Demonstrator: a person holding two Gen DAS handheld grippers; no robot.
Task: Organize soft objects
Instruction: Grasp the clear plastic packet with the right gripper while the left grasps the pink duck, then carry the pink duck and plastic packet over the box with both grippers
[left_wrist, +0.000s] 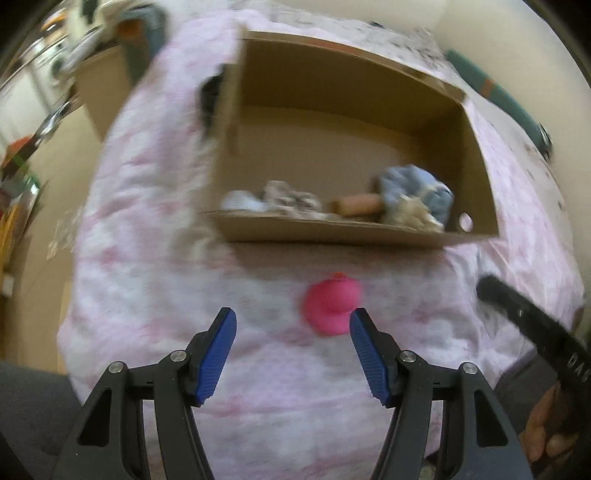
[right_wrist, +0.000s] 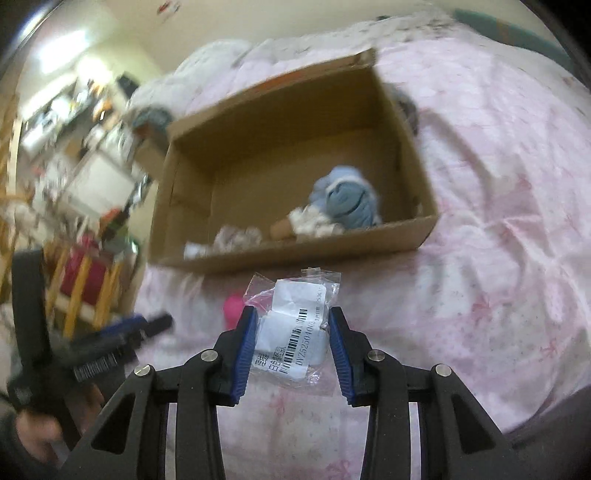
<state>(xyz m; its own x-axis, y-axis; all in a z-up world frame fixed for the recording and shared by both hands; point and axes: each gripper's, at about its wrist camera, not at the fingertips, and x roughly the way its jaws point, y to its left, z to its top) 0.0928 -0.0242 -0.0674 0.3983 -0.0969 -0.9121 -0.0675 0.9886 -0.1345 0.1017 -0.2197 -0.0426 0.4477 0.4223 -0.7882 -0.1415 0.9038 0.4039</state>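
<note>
A pink rubber duck (left_wrist: 331, 307) lies on the pink bedspread (left_wrist: 147, 280) in front of a cardboard box (left_wrist: 332, 230). My left gripper (left_wrist: 291, 334) is open, and the duck sits just past its right fingertip. In the right wrist view my right gripper (right_wrist: 291, 328) is shut on a clear plastic packet with a white barcode label (right_wrist: 295, 328), held above the bedspread in front of the box (right_wrist: 295, 254). The box holds a blue soft toy (right_wrist: 347, 201), white cloths (right_wrist: 236, 236) and a tan roll (right_wrist: 282, 229). The duck's edge (right_wrist: 233, 308) shows left of the packet.
The right gripper's black body (left_wrist: 532, 325) crosses the lower right of the left wrist view. The left gripper (right_wrist: 110, 339) shows at lower left in the right wrist view. Shelves and clutter (right_wrist: 74, 166) stand beyond the bed's left edge.
</note>
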